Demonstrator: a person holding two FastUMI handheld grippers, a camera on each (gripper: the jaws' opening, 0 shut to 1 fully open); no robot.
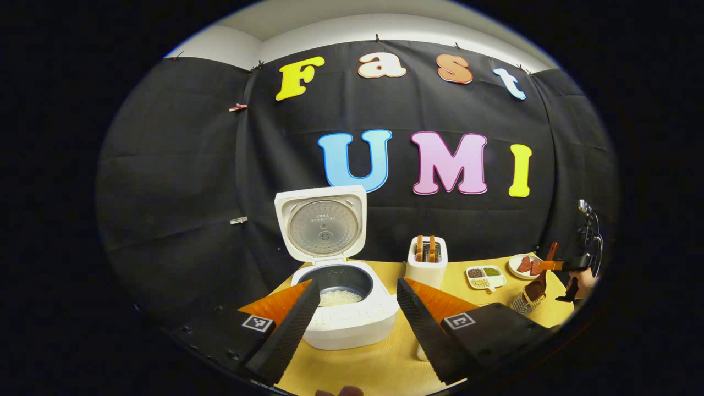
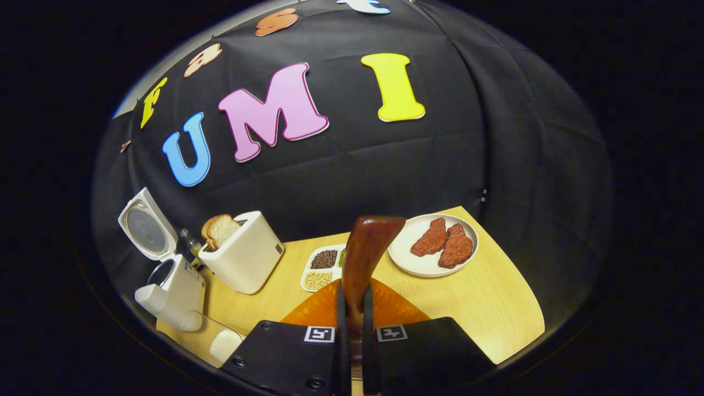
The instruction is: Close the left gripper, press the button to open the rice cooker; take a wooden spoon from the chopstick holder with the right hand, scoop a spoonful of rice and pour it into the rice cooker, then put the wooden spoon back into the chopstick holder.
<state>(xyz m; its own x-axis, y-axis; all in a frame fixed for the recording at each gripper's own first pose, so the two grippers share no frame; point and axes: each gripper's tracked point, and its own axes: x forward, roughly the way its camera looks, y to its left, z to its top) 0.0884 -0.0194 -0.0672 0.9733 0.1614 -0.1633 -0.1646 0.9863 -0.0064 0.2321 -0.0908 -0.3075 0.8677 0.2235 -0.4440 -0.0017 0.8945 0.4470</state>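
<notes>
**Rice cooker open, wooden spoon held over the holder**

No brand or label writing is legible on any appliance.

The table (image 1: 385,363) carries everything. One white rice cooker (image 1: 352,319) stands at its left end with the lid (image 1: 322,223) raised upright; its dark inner pot holds a small patch of white rice. In the right gripper view a clear container (image 2: 212,335) with white rice in it sits just beside the cooker. One white toaster (image 2: 242,253) stands to the cooker's right with two slices of bread in its slots. One round white plate (image 2: 426,261) holds two reddish-brown meat pieces. One white divided dish (image 2: 322,269) lies between toaster and plate, its compartments holding dark, green and pale yellow grains or beans. One wire-mesh chopstick holder (image 1: 527,301) stands at the right end.

The left gripper (image 1: 357,300) hovers before the cooker, fingers spread apart and pinching nothing. The right gripper (image 2: 352,297) has its fingers pressed on the handle of the wooden spoon (image 2: 366,247); in the left gripper view the spoon's bowl hangs at the top of the holder.
</notes>
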